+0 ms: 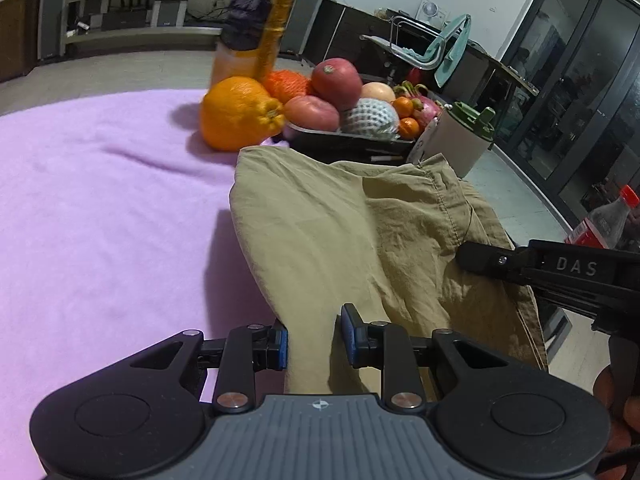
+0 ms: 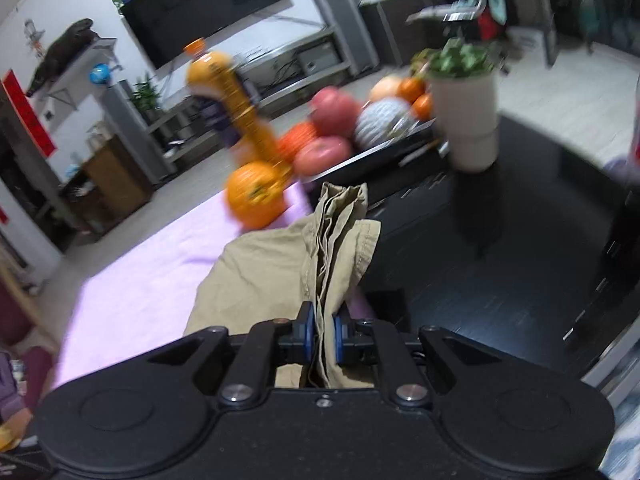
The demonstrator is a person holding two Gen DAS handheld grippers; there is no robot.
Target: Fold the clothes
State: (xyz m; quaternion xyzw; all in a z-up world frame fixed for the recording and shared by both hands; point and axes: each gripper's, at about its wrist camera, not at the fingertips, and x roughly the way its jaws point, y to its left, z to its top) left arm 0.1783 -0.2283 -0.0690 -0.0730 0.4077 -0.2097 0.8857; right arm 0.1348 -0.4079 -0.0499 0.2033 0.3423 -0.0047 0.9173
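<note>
On the left the pale lilac fleece cloth [image 1: 100,208] covers the counter, and at its far edge stand a large knobbly orange citrus fruit [image 1: 238,114] and, just behind it, a tall orange juice bottle with a dark label [image 1: 256,20]. Right of these sits a black tray piled with apples, small oranges and a netted fruit [image 1: 348,140], then a cream tumbler with a green lid [image 1: 460,140]. The crumpled khaki cotton garment [image 1: 360,240] lies at the cloth's right edge, spilling toward the dark counter [image 2: 500,280]. The left tongs [image 1: 314,338] stand narrowly parted with a fold of khaki cloth between the blue pads. The right tongs [image 2: 322,338] are pinched tight on a bunched, upright pleat of the garment. At the far right a clear red-capped cola bottle [image 1: 608,220] stands.
</note>
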